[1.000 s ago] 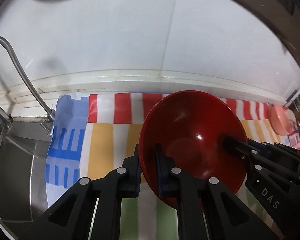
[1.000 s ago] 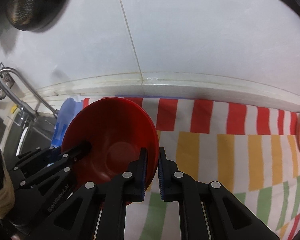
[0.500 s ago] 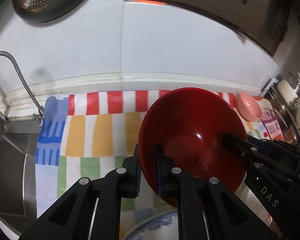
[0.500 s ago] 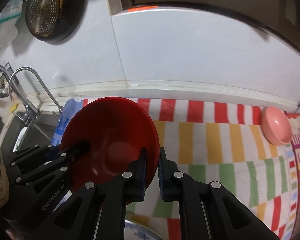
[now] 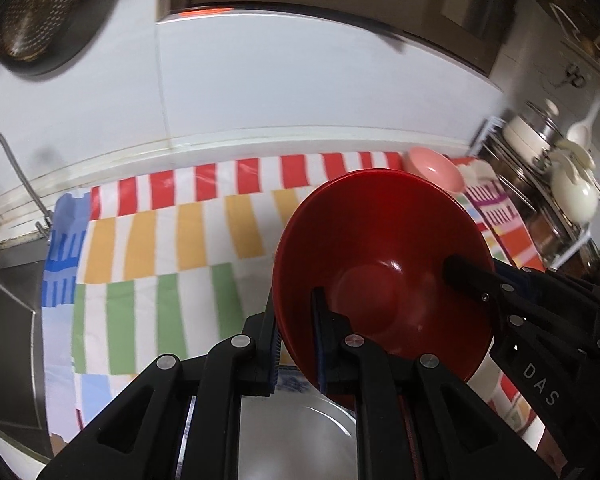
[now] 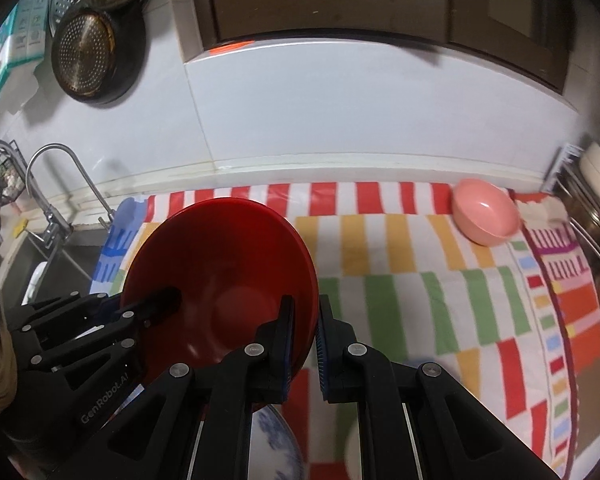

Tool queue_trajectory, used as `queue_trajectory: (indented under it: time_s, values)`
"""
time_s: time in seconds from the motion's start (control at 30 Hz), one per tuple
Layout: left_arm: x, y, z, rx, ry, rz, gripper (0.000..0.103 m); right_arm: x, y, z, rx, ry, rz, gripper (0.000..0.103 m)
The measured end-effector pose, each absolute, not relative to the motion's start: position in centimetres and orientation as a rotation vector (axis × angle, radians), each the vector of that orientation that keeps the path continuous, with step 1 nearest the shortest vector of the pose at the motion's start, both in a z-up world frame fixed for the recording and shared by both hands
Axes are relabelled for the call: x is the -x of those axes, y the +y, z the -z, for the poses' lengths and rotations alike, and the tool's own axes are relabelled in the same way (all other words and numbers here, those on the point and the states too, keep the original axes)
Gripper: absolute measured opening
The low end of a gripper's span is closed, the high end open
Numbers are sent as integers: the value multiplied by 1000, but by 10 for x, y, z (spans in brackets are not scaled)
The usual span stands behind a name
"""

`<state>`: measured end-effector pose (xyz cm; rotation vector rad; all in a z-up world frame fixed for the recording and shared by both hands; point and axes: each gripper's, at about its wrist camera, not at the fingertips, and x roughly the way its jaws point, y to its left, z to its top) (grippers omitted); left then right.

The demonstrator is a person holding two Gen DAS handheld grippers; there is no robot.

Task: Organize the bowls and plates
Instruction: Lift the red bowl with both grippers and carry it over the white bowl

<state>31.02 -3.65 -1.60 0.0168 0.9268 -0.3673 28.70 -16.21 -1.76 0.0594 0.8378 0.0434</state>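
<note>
A red bowl (image 5: 384, 256) is held in the air between both grippers, above a striped cloth. My left gripper (image 5: 296, 340) is shut on its left rim; my right gripper (image 6: 303, 336) is shut on its right rim, where the bowl (image 6: 224, 276) fills the lower left. Each gripper also shows in the other's view, clamped on the opposite rim. A pink bowl (image 6: 486, 216) sits on the cloth at the far right, also in the left wrist view (image 5: 434, 170). A white plate with blue pattern (image 5: 300, 436) lies below the red bowl, mostly hidden.
The colourful striped cloth (image 6: 420, 280) covers the counter. A steel sink (image 5: 8, 320) and tap (image 6: 56, 184) are at the left. A rack with pots and a white ladle (image 5: 556, 184) stands at the right. Strainers (image 6: 86, 52) hang on the white wall.
Both grippers, still holding the red bowl, have lifted and pulled back from the wall. More of the cloth, the pink bowl, the rack and the plate below have come into view.
</note>
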Motion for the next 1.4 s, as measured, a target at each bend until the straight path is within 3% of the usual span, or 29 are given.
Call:
queue_trajectory:
  time_s: [0.77,1.4]
  values:
    - [-274,-149,53,-148,1039,524,16,-216,-262,39,-147,905,109,11]
    - [-270,-178,92,-203,1139,506,16,-210,-298,85,-208,1024,119,11]
